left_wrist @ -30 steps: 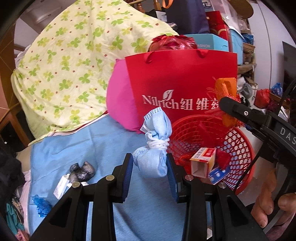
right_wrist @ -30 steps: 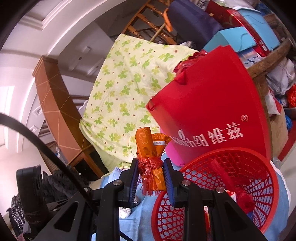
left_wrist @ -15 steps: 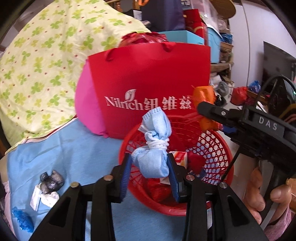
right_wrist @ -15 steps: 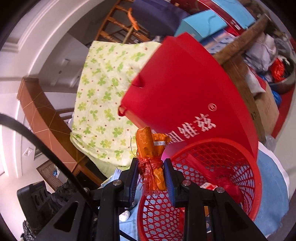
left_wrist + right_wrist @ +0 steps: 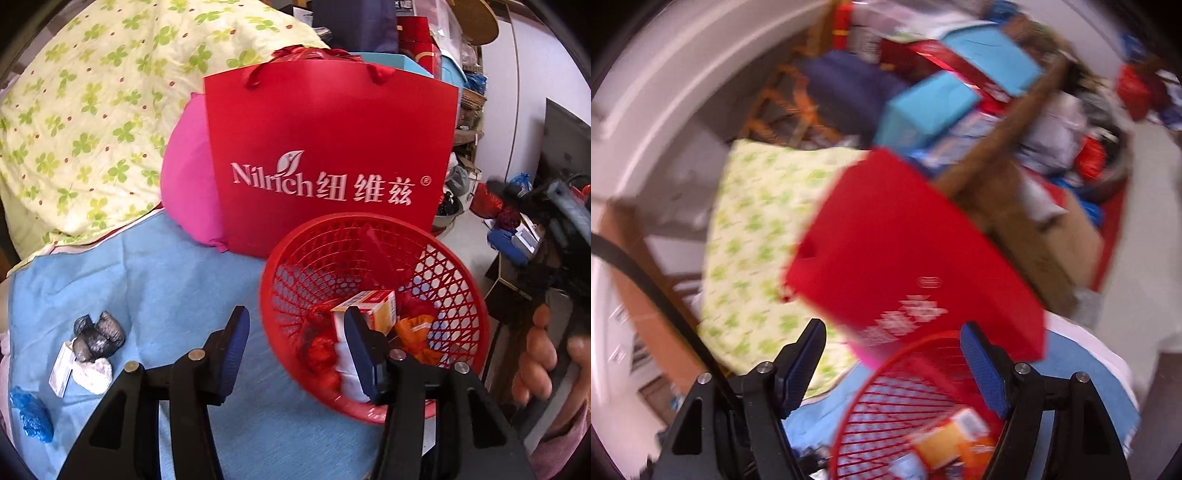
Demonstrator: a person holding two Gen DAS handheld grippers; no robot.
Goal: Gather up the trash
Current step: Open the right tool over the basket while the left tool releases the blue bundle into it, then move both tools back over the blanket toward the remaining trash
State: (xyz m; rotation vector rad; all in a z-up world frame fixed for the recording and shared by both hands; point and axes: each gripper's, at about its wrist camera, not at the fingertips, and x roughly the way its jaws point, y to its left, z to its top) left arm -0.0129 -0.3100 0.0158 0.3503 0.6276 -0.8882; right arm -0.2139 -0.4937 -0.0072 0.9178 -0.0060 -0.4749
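Both bundles held a second ago are now released: the orange wrapper and the blue mask roll lie inside the red mesh basket, beside a small carton. Nothing is held between the fingers of the left gripper or the right gripper; both are opening. Black, white and blue scraps remain on the blue sheet near its left edge.
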